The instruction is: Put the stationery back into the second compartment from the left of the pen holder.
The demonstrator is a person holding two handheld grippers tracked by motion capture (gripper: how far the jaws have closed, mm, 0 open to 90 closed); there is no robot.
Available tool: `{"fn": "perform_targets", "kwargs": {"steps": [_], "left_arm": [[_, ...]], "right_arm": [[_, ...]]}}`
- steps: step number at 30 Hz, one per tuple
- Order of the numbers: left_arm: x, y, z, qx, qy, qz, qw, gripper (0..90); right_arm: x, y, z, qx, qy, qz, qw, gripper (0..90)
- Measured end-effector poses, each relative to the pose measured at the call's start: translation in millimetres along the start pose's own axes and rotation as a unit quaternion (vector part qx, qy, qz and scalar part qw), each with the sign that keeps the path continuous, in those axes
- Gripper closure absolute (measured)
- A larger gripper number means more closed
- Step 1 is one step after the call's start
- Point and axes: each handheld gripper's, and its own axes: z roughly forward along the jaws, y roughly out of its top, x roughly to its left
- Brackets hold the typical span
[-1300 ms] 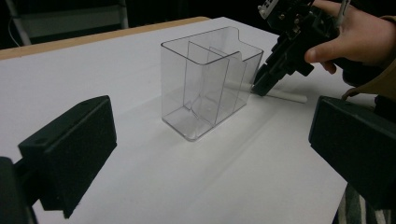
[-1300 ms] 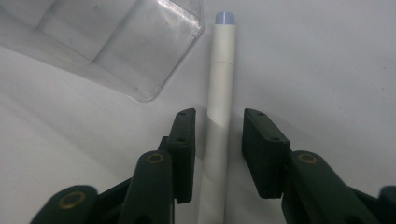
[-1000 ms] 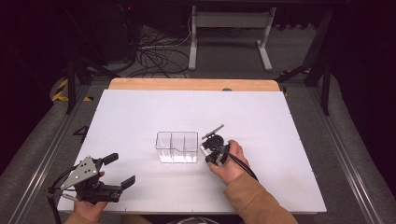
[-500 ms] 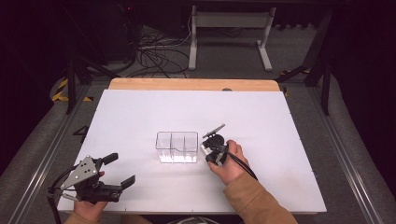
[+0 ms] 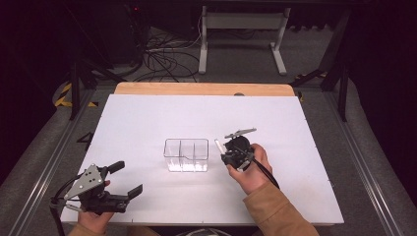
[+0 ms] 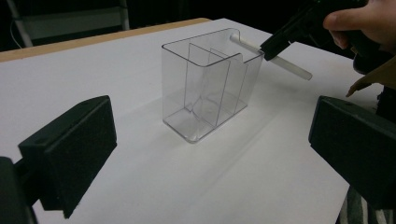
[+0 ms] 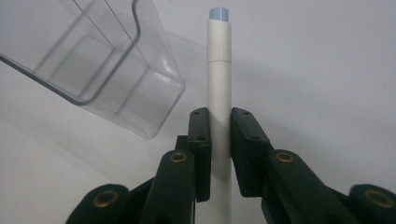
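Observation:
A clear plastic box (image 5: 186, 155) with three compartments stands upright at the middle of the white table (image 5: 295, 123). My right gripper (image 5: 227, 153) hovers just right of the box, shut on a white pen (image 5: 218, 145). In the right gripper view the pads (image 7: 200, 140) clamp the white pen (image 7: 219, 79) mid-barrel, its blue-grey tip pointing away beside the box (image 7: 93, 60). The left gripper view has the pen (image 6: 285, 65) slanting by the top right corner of the box (image 6: 210, 88). My left gripper (image 5: 126, 178) rests open near the front left edge, with nothing between the jaws.
A wooden strip (image 5: 201, 88) runs along the table's far edge. Beyond it, cables (image 5: 162, 54) and a metal stand (image 5: 241, 29) sit on the dark floor. Rails flank both sides of the table.
My right gripper has risen slightly with the pen beside the box. The left gripper has stayed in place.

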Motion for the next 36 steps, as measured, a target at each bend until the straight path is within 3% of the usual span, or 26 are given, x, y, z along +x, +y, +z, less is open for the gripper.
{"fn": "perform_targets", "kwargs": {"steps": [2, 3, 7, 9, 13, 19, 22, 23, 24, 28, 32, 36], "left_arm": [[0.0, 0.0, 0.0, -0.001, 0.001, 0.0, 1.0, 1.7], [0.1, 0.1, -0.1, -0.001, 0.001, 0.001, 1.0, 1.7], [0.3, 0.1, -0.3, -0.001, 0.002, 0.004, 1.0, 1.7], [0.4, 0.1, -0.3, -0.001, 0.002, 0.004, 1.0, 1.7], [0.0, 0.0, -0.2, -0.001, 0.002, 0.003, 1.0, 1.6], [-0.4, -0.2, -0.1, -0.001, 0.001, 0.0, 1.0, 1.7], [0.0, -0.1, 0.0, -0.001, 0.002, 0.002, 1.0, 1.7], [-0.2, -0.2, 0.1, -0.001, 0.001, 0.0, 1.0, 1.7], [-0.1, -0.2, 0.1, -0.001, 0.002, 0.0, 1.0, 1.7], [0.0, -0.2, 0.4, -0.001, 0.001, 0.001, 1.0, 1.7], [0.3, -0.4, 0.5, 0.0, 0.0, 0.0, 1.0, 1.7], [0.3, -0.1, 0.4, 0.0, 0.002, 0.003, 1.0, 1.7]], "right_arm": [[-1.0, -0.5, -7.8, -0.031, 0.008, -0.005, 0.9995, 79.2], [-1.0, -0.5, -7.8, -0.031, 0.008, -0.005, 0.9995, 79.2], [-3.4, -1.6, -17.4, -0.081, 0.014, -0.016, 0.9965, 79.2], [-3.9, -2.0, -19.1, -0.092, 0.019, -0.017, 0.9954, 79.2], [-6.0, -3.7, -26.9, -0.137, 0.036, -0.024, 0.9896, 79.3], [-10.8, -5.4, -34.6, -0.185, 0.068, -0.035, 0.9799, 79.3], [-12.3, -6.4, -37.7, -0.219, 0.09, -0.044, 0.9705, 79.2], [-12.6, -6.9, -39.1, -0.241, 0.103, -0.05, 0.9638, 79.2], [-12.6, -6.9, -39.1, -0.241, 0.103, -0.05, 0.9638, 79.2], [-13.6, -8.4, -40.5, -0.293, 0.125, -0.075, 0.945, 79.3], [-12.9, -8.0, -42.2, -0.326, 0.135, -0.103, 0.9301, 79.2], [-12.0, -6.4, -42.7, -0.344, 0.142, -0.118, 0.9205, 79.2]]}}
